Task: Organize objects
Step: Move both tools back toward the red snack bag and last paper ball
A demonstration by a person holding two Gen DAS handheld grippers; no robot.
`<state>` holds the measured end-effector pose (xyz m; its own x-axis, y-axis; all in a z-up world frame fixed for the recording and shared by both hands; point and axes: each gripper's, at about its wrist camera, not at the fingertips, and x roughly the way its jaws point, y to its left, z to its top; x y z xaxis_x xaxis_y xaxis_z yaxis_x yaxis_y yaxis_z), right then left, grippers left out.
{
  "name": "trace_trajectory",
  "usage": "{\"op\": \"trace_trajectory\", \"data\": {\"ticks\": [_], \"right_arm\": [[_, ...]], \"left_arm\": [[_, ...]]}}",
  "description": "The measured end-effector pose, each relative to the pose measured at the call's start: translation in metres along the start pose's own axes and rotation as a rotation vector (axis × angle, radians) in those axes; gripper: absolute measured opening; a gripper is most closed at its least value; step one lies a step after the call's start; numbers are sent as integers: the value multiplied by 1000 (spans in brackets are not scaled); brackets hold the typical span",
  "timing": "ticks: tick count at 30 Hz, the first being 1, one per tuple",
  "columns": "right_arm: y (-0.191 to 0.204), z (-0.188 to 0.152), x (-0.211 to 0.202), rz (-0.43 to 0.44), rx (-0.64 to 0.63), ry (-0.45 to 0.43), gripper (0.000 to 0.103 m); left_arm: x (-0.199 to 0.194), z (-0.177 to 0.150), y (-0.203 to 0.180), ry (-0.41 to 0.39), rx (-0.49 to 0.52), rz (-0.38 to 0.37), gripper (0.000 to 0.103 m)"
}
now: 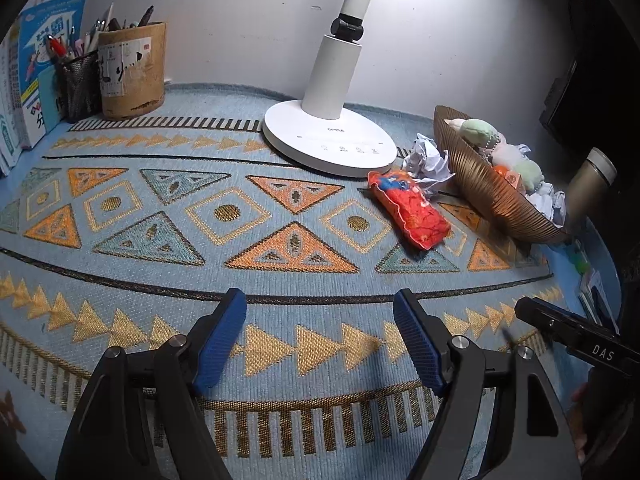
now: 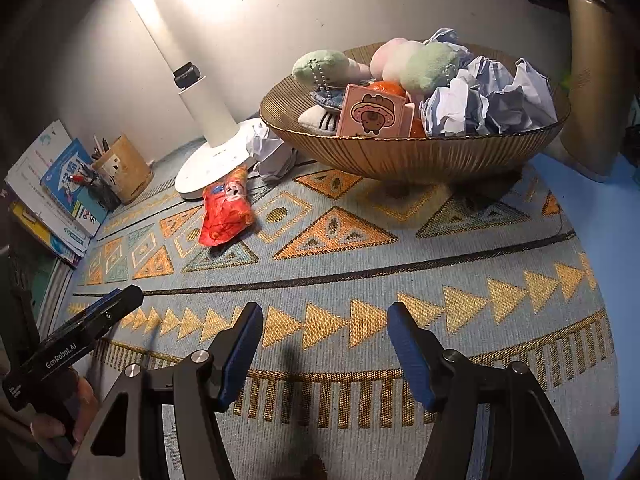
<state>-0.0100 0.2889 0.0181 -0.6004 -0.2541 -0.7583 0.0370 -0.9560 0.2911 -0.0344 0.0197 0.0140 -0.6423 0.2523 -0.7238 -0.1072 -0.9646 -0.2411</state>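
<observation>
A red snack packet (image 1: pixel 410 210) (image 2: pixel 226 212) lies on the patterned cloth in front of the lamp base. Crumpled white paper (image 1: pixel 426 160) (image 2: pixel 272 156) sits just behind it. A ribbed gold bowl (image 1: pixel 480 184) (image 2: pixel 416 156) holds plush toys (image 2: pixel 424 64), a pink box (image 2: pixel 370 112), an orange fruit and more crumpled paper (image 2: pixel 492 100). My left gripper (image 1: pixel 320 322) hovers open over the cloth, well short of the packet, nothing between its blue pads. My right gripper (image 2: pixel 324 332) is likewise open and holds nothing, near the cloth's front.
A white desk lamp (image 1: pixel 330 144) (image 2: pixel 208 160) stands at the back. Pen holders (image 1: pixel 132 72) (image 2: pixel 122 168) and stacked books (image 1: pixel 36 76) (image 2: pixel 52 196) fill the back left. A gold flask (image 1: pixel 592 184) (image 2: pixel 592 80) stands right of the bowl. A hand (image 2: pixel 64 420) grips the other tool.
</observation>
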Motion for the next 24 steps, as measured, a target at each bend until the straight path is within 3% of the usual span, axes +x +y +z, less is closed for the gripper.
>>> {"op": "trace_trajectory", "data": {"ticks": [6,10,13,20,24], "right_arm": [[21,39,12,159,87,12,63],[37,76,35,245,163,29,63],[41,93,56,251,205,56,63],[23,109,94,212,387,68,63],[19,110,103,206,427,55,63]], "left_arm": [[17,12,-27,71,104,-54,75],[39,31,-41,99,92,-128,75],[55,43,-42,126,42,-154,75],[75,59,-51,97,20,-104,74],[81,64,-53,79,51,-83,74]]}}
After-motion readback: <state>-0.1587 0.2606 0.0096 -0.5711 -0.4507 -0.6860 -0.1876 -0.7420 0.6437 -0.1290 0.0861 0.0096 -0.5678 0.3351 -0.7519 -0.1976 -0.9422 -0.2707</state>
